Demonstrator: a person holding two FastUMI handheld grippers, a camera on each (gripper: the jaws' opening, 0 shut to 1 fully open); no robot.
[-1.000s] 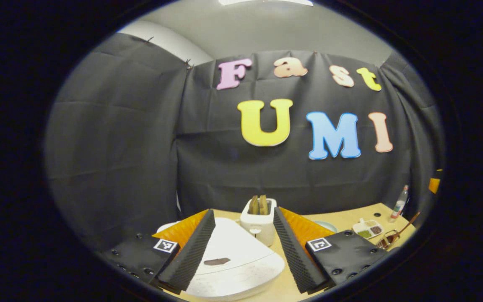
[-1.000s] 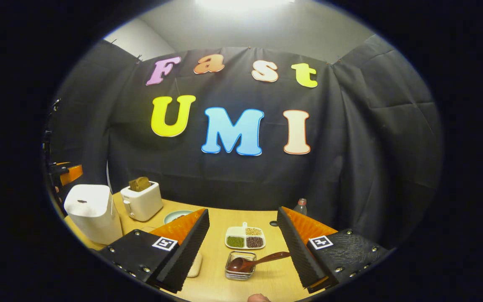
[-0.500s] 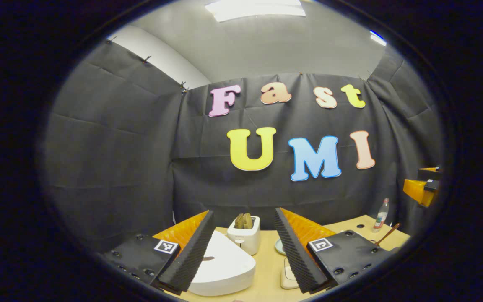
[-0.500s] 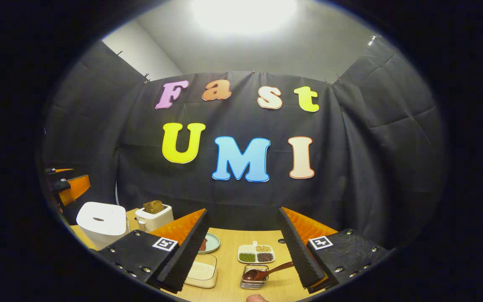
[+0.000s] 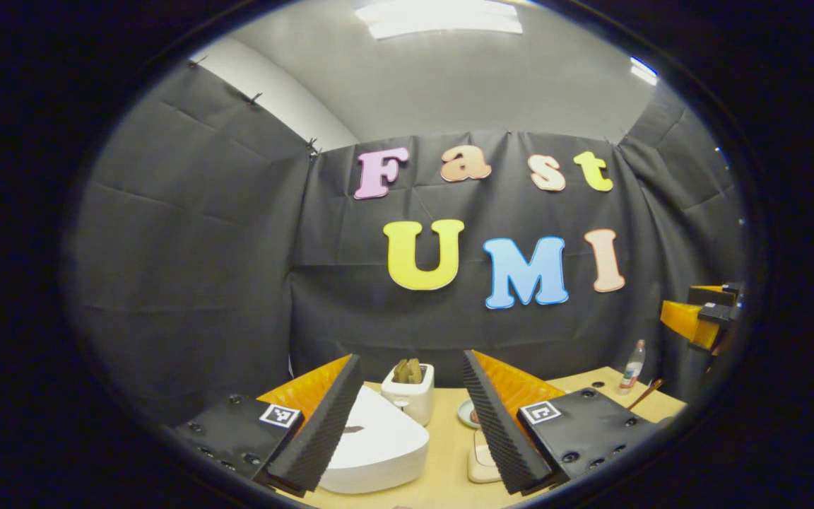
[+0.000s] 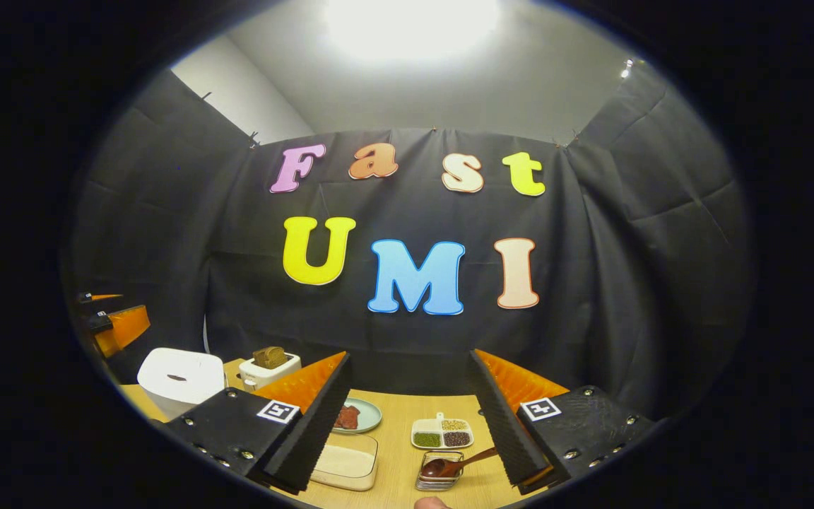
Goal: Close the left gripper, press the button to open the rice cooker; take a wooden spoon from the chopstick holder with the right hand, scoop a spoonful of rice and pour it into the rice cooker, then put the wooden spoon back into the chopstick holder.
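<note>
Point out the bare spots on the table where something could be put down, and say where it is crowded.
Bare wood lies between the rice cooker and the rice container, and behind the divided dish toward the cloth wall. It is crowded around the chopstick holder, wooden spoon, divided dish and plate.

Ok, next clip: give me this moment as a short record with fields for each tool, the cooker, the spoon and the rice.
left tool: open, holding nothing, raised in front of the rice cooker
right tool: open, holding nothing, raised above the table
rice cooker: white, lid down
wooden spoon: in the chopstick holder, handle leaning right
rice container: clear, beside the holder, rice inside
also on table: toaster, divided dish, plate, bottle
task stage: button not yet pressed, spoon untouched
</note>
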